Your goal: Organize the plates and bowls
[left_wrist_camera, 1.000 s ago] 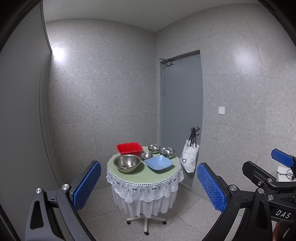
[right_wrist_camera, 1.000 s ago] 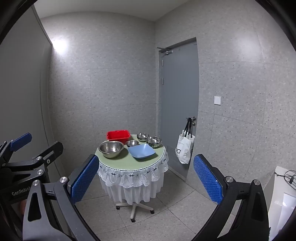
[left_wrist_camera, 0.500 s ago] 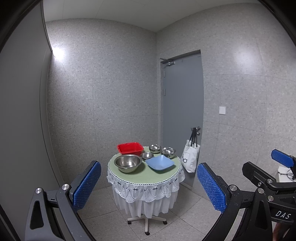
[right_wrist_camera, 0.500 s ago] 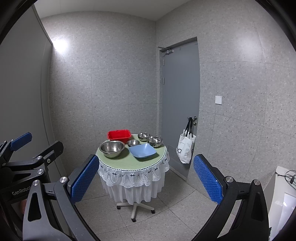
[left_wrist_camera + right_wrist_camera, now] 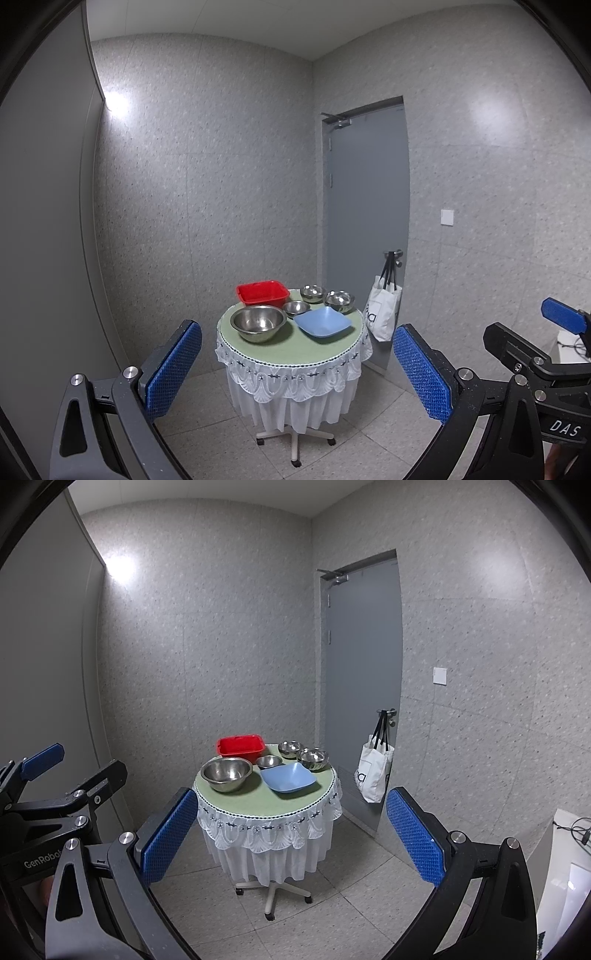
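Observation:
A small round table (image 5: pixel 258 349) with a green top and white lace skirt stands ahead on the floor. On it are a large steel bowl (image 5: pixel 258 323), a square blue plate (image 5: pixel 322 322), a red square tub (image 5: pixel 262 292) and three small steel bowls (image 5: pixel 297 308). The same set shows in the right wrist view: large bowl (image 5: pixel 226 773), blue plate (image 5: pixel 288 777), red tub (image 5: pixel 240 747). My left gripper (image 5: pixel 297 376) and my right gripper (image 5: pixel 290 843) are both open, empty and well short of the table.
A grey door (image 5: pixel 365 229) is behind the table on the right, with a white tote bag (image 5: pixel 382 314) hanging from its handle. Grey walls close in on the left and back. The table stands on a wheeled base (image 5: pixel 295 441). A white unit (image 5: pixel 561 882) is at the far right.
Both grippers have drifted slightly closer to the table, which looks a little larger. Both stay open and empty.

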A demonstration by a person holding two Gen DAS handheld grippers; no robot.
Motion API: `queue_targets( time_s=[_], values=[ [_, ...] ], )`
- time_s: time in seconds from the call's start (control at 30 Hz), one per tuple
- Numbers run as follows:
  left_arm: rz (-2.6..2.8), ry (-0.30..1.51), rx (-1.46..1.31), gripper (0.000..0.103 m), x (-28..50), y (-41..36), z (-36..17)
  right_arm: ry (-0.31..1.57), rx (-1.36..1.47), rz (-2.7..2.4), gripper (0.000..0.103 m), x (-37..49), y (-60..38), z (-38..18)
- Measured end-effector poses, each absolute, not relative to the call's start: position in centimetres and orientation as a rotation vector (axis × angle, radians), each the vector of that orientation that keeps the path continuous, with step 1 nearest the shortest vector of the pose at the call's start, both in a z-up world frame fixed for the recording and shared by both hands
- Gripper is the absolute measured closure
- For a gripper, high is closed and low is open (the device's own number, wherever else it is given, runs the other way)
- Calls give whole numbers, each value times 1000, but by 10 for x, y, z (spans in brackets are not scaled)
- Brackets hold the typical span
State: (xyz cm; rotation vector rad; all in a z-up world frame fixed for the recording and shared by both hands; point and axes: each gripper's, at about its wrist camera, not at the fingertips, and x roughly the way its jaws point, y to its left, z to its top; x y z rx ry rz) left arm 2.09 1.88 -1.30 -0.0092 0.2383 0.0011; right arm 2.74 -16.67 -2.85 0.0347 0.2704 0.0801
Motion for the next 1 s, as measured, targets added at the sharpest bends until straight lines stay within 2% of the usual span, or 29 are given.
queue_targets(
  time_s=[0.5,1.0],
  values=[
    [-6,293,-28,1,62,27,-24,293,45,68,0,61,-149,-33],
    [-47,350,62,1,179,81,-32,318,87,15,0,140,-127,-44]
  ],
)
